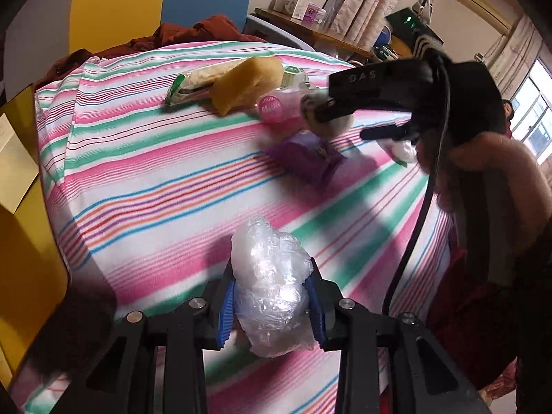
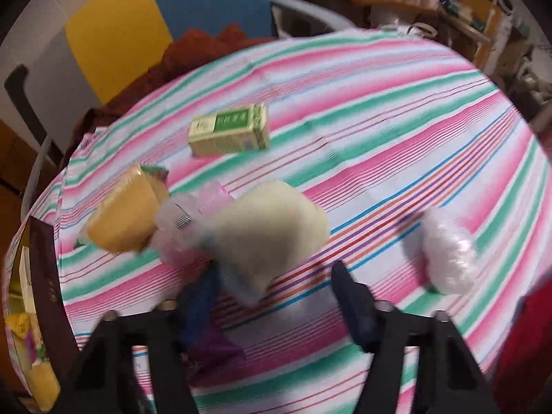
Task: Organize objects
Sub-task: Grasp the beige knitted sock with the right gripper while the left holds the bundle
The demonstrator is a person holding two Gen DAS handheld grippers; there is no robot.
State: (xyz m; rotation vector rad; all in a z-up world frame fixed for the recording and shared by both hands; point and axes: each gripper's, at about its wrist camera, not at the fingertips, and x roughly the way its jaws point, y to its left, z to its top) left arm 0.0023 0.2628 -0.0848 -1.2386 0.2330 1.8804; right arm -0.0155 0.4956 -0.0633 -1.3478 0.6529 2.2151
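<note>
My left gripper (image 1: 270, 276) is shut on a crumpled clear plastic bag (image 1: 272, 286), held between its blue pads (image 1: 226, 307) above the striped tablecloth (image 1: 145, 172). My right gripper (image 1: 338, 124), held by a hand (image 1: 490, 172), stands open over the pile. A cream soft pad (image 2: 272, 231) lies between its fingers, nearer the left one, and that view is blurred. Around it lie a yellow sponge (image 2: 124, 220), a pink clear bottle (image 2: 193, 214), a purple packet (image 1: 303, 158) and a green box (image 2: 229, 131). A second plastic bundle (image 2: 448, 255) lies to the right.
A green-and-white packet (image 1: 193, 82) lies behind the sponge. A gold box (image 2: 31, 310) with packets in it stands at the table's left edge. A brown cloth (image 1: 193, 34) hangs at the far edge. Shelves (image 1: 310, 24) and curtains stand beyond.
</note>
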